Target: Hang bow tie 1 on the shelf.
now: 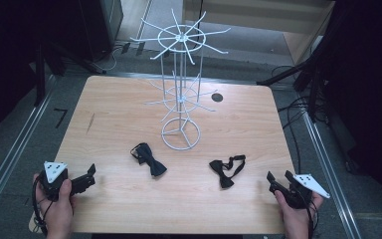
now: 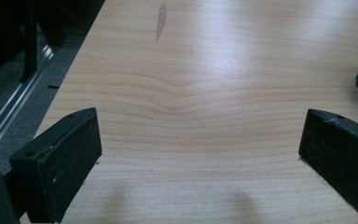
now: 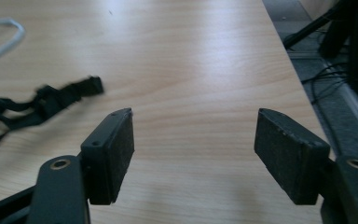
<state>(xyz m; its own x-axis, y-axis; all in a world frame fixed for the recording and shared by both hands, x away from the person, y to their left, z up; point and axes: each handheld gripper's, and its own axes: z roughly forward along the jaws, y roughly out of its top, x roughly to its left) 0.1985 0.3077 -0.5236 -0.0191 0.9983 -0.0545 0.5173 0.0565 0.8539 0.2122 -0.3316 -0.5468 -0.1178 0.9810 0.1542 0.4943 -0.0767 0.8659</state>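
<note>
Two black bow ties lie on the wooden table (image 1: pixel 129 119): one bow tie (image 1: pixel 149 160) left of centre, the other bow tie (image 1: pixel 226 170) right of centre, its strap (image 3: pixel 51 100) reaching into the right gripper view. A white wire display stand (image 1: pixel 180 89) with radiating hooks rises behind them. My left gripper (image 1: pixel 91 175) rests near the front left corner, open over bare wood (image 2: pixel 200 140). My right gripper (image 1: pixel 280 180) sits near the front right edge, open, with nothing between its pads (image 3: pixel 116 154).
A round dark hole (image 1: pixel 217 97) marks the tabletop at the back right. A grey smear (image 2: pixel 161 21) lies on the wood toward the left edge. Metal rails (image 1: pixel 10 154) and cables (image 1: pixel 298 114) run along both sides of the table on the floor.
</note>
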